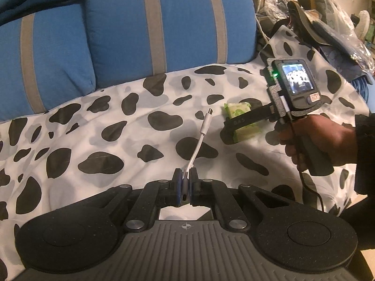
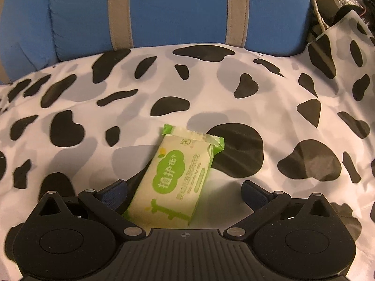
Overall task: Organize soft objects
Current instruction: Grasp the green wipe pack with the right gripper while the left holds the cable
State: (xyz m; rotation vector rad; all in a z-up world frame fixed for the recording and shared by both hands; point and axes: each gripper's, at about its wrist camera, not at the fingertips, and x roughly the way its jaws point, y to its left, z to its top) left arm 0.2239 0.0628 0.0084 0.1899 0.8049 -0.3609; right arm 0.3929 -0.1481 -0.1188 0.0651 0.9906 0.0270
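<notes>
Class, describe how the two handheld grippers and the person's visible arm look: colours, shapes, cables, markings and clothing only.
Both grippers are black with linkage arms, silver pivot pins, round side housings and a ribbed grey base bearing a small crosshair mark. The left gripper and right gripper have blue finger pads. From the left wrist view, the right gripper carries a small lit screen, a green light and a black cable. The hand emerges from a dark sleeve.

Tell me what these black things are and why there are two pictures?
They are two grabbing tools, one in each of a person's hands. Each tool carries a camera that looks along its fingers, so you get one picture per tool. The left gripper is shut on a white cable. The right gripper is open, with a green packet lying between its fingers on the spotted sheet. In the left picture you can see the hand that holds the right tool. Behind are blue cushions.
</notes>
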